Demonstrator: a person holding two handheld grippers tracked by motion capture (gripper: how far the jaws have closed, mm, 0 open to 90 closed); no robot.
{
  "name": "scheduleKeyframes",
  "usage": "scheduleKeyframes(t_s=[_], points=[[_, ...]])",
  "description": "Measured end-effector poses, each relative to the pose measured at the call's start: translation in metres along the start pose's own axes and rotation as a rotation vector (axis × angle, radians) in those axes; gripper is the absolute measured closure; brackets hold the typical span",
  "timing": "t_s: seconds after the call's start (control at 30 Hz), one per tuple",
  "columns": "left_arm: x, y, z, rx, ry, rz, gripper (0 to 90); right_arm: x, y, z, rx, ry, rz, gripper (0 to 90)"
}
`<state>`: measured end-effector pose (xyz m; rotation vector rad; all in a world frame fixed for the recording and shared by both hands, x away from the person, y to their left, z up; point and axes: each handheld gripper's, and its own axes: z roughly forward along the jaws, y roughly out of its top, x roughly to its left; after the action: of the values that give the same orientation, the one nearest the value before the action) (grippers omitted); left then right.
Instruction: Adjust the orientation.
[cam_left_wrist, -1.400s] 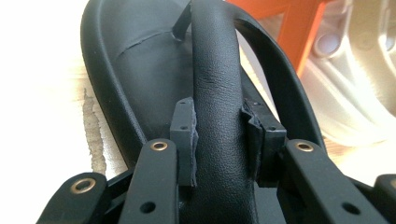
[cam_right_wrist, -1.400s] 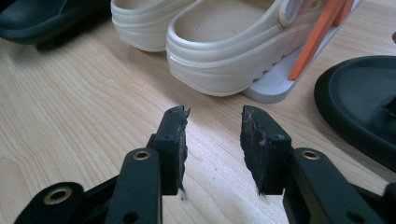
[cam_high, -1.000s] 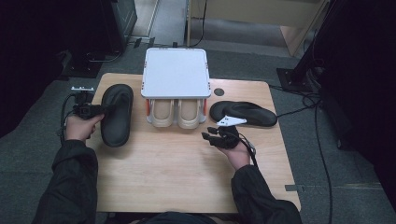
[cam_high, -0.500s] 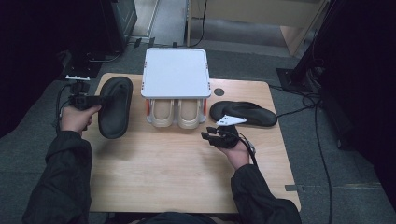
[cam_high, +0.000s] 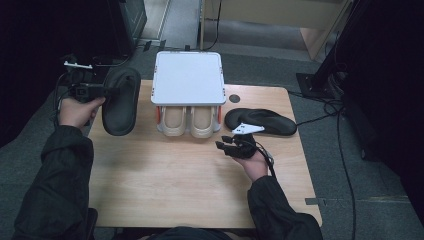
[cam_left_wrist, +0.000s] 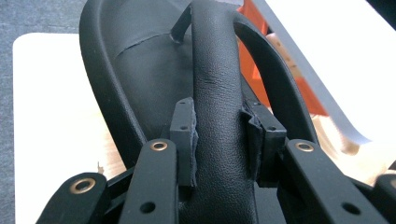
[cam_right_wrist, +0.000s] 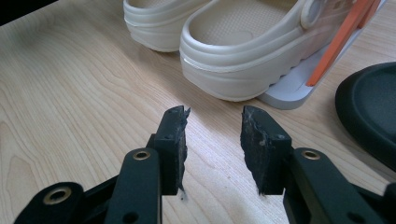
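My left gripper (cam_high: 107, 91) is shut on the strap (cam_left_wrist: 217, 93) of a black sandal (cam_high: 121, 102), which hangs lifted over the table's left edge. In the left gripper view both pads pinch the strap from either side, with the sandal's footbed (cam_left_wrist: 135, 70) behind it. A second black sandal (cam_high: 265, 121) lies flat at the right of the table. My right gripper (cam_high: 226, 145) stands open just in front of it, low over the wood, with nothing between its fingers (cam_right_wrist: 173, 135). That sandal's edge (cam_right_wrist: 369, 112) lies to the right of the jaws.
A white two-level rack (cam_high: 188, 77) with orange posts (cam_right_wrist: 345, 37) stands at the back middle of the wooden table (cam_high: 165, 185). Two beige clogs (cam_high: 175, 120) (cam_high: 202, 120) sit under its top shelf. Cables (cam_high: 340, 130) trail on the floor at the right.
My left hand has risen and drifted left, taking the black sandal up off the table. The right hand and the other sandal have stayed put.
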<state>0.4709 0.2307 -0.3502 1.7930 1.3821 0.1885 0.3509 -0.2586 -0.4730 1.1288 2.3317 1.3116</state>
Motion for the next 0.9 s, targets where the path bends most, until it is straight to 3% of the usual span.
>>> scheduleKeyframes(t_s=[0.5, 0.77, 0.9], points=[[-0.029, 0.046, -0.001, -0.024, -0.016, 0.022, 67.9, 0.001, -0.001, -0.001, -0.002, 0.006, 0.008, 61.0], [-0.047, 0.063, 0.015, -0.02, -0.031, 0.036, 67.9, 0.001, -0.001, -0.003, -0.004, 0.003, 0.004, 61.0], [-0.056, 0.07, 0.027, -0.026, -0.051, 0.024, 67.9, 0.002, -0.002, -0.005, -0.004, 0.003, 0.006, 61.0]])
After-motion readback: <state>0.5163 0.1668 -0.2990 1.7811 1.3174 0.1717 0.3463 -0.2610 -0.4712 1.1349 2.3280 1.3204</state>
